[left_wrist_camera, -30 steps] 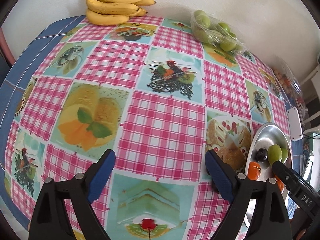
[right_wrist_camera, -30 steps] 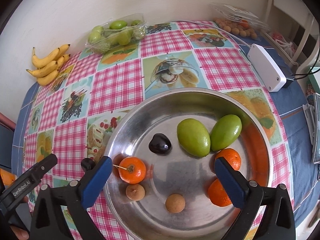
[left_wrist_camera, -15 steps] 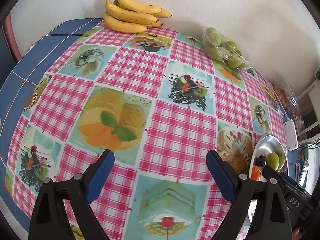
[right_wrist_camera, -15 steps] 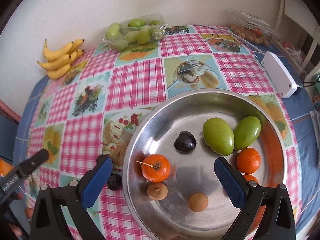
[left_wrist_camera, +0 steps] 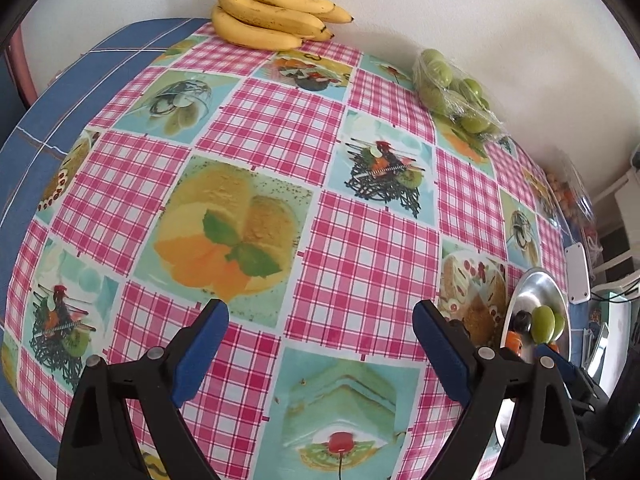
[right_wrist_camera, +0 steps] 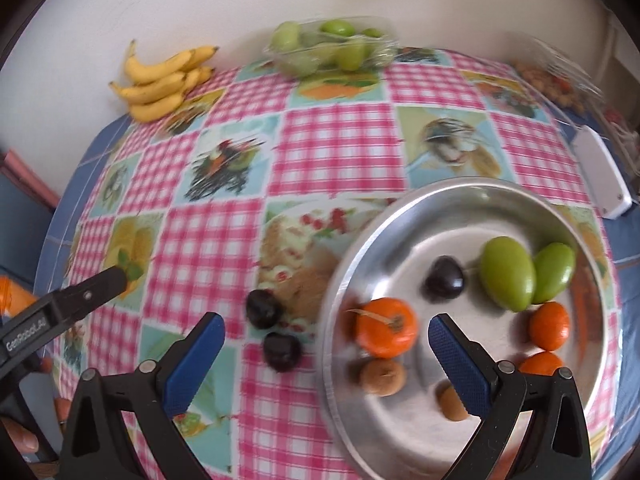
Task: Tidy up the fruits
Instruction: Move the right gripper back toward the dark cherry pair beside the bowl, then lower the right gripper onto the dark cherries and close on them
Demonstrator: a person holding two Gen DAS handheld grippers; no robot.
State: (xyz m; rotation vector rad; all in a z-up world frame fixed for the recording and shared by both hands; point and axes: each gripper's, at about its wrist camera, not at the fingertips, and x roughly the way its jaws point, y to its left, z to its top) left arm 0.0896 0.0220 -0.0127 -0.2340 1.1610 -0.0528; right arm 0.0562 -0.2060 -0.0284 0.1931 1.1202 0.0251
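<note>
A checked tablecloth (left_wrist_camera: 360, 264) carries bananas (left_wrist_camera: 272, 16), bagged green fruit (left_wrist_camera: 456, 92), a metal bowl (right_wrist_camera: 400, 436) and two dark plums (right_wrist_camera: 262, 309).

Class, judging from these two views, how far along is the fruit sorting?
Done: two green fruits, oranges and one dark plum lie in the metal tray. In hand: nothing; both grippers open. Left: two dark plums on the cloth, bananas, bagged fruit.

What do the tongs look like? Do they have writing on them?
Both tongs, left tongs and right tongs, are black plastic, shaped like big clamps, with silver rivets at the joints. Each finger ends in a blue pad with a bumpy, dotted grip. Seen from the right camera, the left tongs carry white lettering that looks like "GenRobot.AI". No cables or sleeves show.
</note>
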